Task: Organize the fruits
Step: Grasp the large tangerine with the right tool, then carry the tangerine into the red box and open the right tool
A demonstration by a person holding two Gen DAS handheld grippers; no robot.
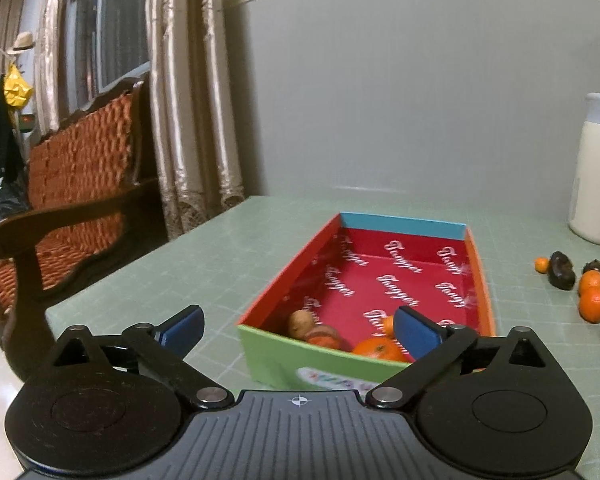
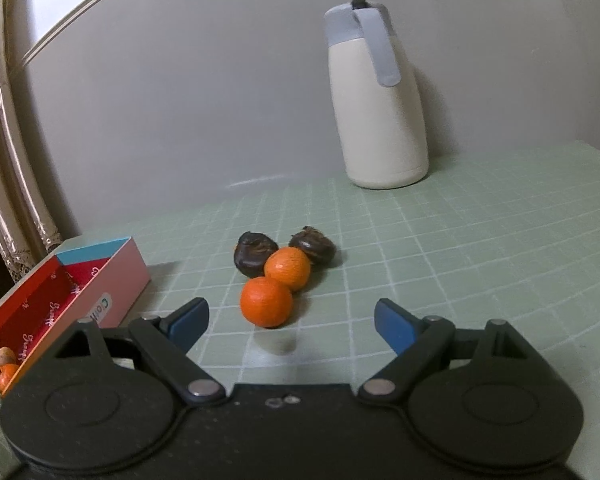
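A colourful cardboard box (image 1: 478, 264) with a red inside sits on the green mat; it shows at the left of the right wrist view (image 2: 116, 280) too. In its near end lie an orange (image 1: 374, 350), a brown fruit (image 1: 302, 322) and a reddish one (image 1: 324, 336). My left gripper (image 1: 298, 330) is open and empty, just in front of the box's near wall. My right gripper (image 2: 292, 322) is open and empty, just short of the nearest orange (image 2: 266, 302). Behind it lie a second orange (image 2: 288, 268) and two dark fruits (image 2: 254, 252) (image 2: 314, 246), touching.
A cream jug (image 2: 380, 120) with a grey lid stands by the back wall, also at the right edge of the left wrist view (image 1: 596, 176). A wooden sofa (image 1: 72, 184) and curtains (image 1: 188, 92) are left of the table. A small orange (image 1: 541, 265) lies near the dark fruits.
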